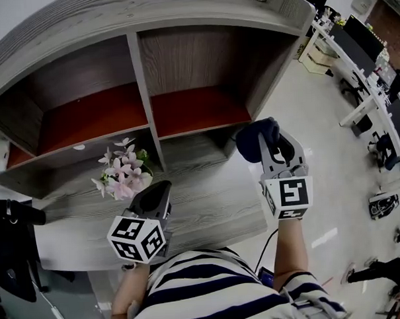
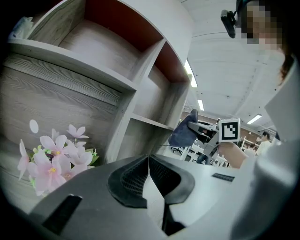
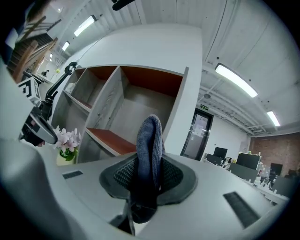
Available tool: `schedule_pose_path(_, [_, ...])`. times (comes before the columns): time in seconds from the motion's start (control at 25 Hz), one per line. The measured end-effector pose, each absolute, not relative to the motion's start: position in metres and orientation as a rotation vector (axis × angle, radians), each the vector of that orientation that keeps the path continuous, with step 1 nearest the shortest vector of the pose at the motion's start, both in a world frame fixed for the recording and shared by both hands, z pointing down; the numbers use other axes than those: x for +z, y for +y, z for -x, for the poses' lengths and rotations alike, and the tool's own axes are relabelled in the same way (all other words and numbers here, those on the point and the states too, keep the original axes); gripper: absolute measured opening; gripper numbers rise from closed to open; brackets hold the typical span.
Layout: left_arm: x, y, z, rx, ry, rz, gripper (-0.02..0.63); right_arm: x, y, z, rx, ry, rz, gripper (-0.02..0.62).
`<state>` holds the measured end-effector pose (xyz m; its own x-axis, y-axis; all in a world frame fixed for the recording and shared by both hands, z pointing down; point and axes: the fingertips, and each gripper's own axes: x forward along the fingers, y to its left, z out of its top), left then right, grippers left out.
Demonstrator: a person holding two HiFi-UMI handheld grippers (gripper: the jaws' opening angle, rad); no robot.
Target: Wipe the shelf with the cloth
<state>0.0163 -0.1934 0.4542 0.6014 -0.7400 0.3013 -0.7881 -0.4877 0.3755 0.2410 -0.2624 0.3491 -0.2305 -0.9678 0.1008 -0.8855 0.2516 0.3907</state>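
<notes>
Wiping seems unstarted: the right gripper (image 1: 271,143) pinches the dark blue knitted cloth (image 1: 254,135) near the grey wooden shelf (image 1: 144,92); the left gripper (image 2: 148,161) is closed and empty.

A small bunch of pale pink artificial flowers (image 1: 123,171) is standing on the grey wood-grain counter (image 1: 215,204) at 9 o'clock. White office desks with dark monitors (image 1: 355,82) are lining the pale floor (image 1: 317,117) at 2 o'clock. Something black (image 1: 12,253), bag or garment, is hanging at 8 o'clock.
</notes>
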Motion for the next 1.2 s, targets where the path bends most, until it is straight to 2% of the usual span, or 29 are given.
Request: schedule_pose_path(1.2, [0.463, -0.195, 0.004, 0.151, -1.299, -2.278, 0.020, 0.510, -0.304, -0.260, -0.003, -2.060, -1.746, 0.100])
